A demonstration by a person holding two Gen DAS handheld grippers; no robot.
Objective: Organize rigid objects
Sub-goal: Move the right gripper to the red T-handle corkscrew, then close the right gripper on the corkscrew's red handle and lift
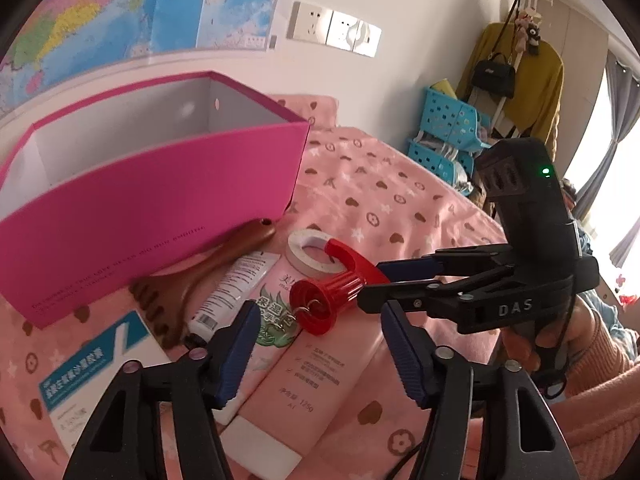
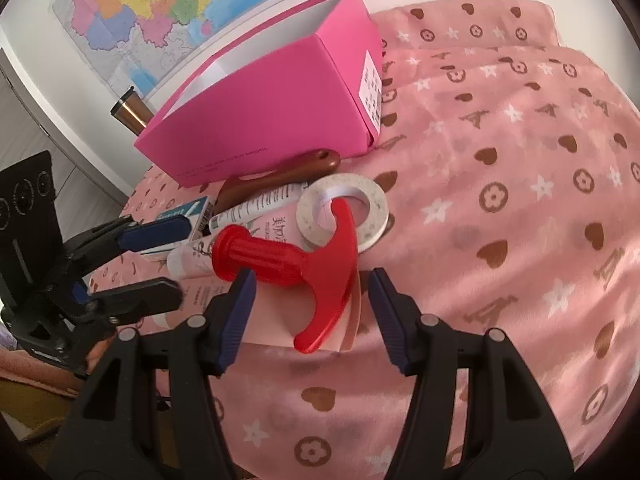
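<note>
A red T-shaped plastic tool [image 1: 332, 286] [image 2: 296, 264] lies on a pink tube [image 1: 316, 364] [image 2: 192, 260], its curved end over a white tape roll [image 1: 310, 254] [image 2: 372, 204]. A white tube [image 1: 232, 288] [image 2: 260, 206], a brown wooden comb [image 1: 192, 280] [image 2: 276, 178] and a white-blue box [image 1: 84, 376] [image 2: 180, 214] lie beside an open pink box [image 1: 152, 208] [image 2: 276, 112]. My left gripper [image 1: 316, 324] [image 2: 156, 264] is open in front of the tool's handle. My right gripper [image 2: 312, 292] [image 1: 370, 284] is open around the tool's crossbar.
Everything lies on a bed with a pink patterned cover [image 2: 500, 200]. A map [image 1: 120, 12] hangs on the wall behind. Blue baskets [image 1: 452, 132] and hanging clothes [image 1: 516, 80] stand at the right. A metal cup [image 2: 130, 114] stands behind the pink box.
</note>
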